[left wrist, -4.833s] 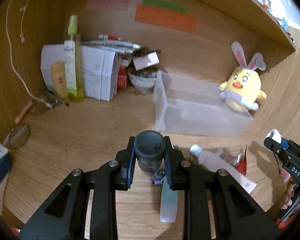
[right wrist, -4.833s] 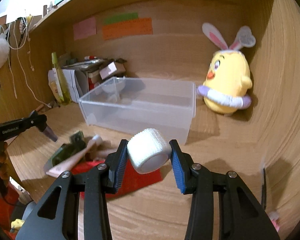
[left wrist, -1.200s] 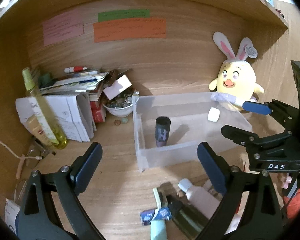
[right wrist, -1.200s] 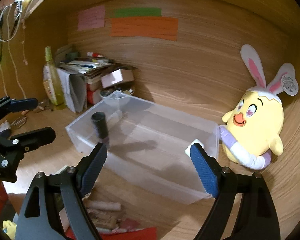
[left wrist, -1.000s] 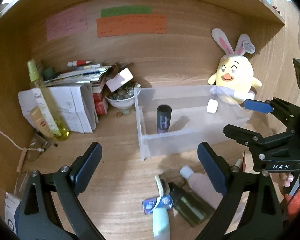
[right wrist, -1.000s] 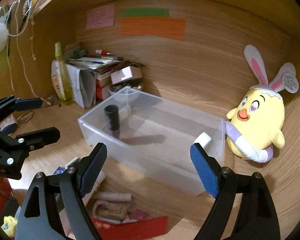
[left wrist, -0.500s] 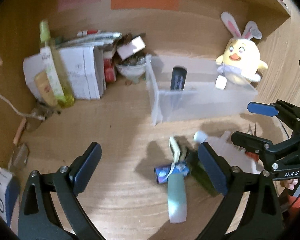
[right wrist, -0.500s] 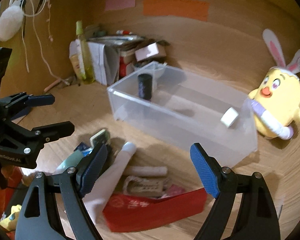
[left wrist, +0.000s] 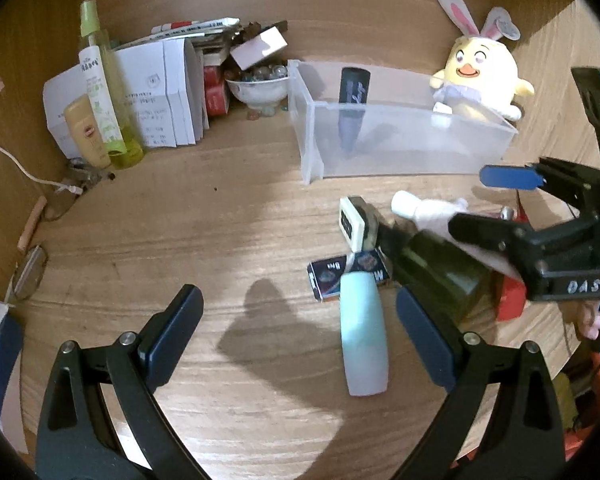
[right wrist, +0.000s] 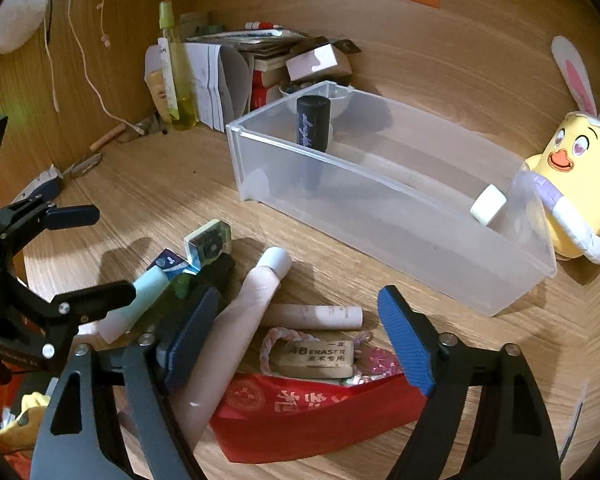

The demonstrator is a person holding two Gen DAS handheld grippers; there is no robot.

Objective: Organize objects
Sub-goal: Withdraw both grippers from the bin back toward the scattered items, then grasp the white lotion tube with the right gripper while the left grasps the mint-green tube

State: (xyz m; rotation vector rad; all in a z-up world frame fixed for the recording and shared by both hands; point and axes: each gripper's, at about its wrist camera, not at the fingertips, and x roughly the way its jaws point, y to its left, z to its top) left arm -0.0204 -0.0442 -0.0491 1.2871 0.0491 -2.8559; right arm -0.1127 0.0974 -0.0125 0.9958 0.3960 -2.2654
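Yellow plush chick beside clear bin

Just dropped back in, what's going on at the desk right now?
Both grippers are open and empty. The clear bin already holds the dark cylinder, upright at one end, and the white tape roll at the other. The left gripper and right gripper hover over the loose pile in front, including the mint tube and eraser.

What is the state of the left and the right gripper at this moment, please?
Left gripper: jaws wide open, holding nothing, above the mint tube.
Right gripper: jaws wide open, holding nothing, over the eraser.
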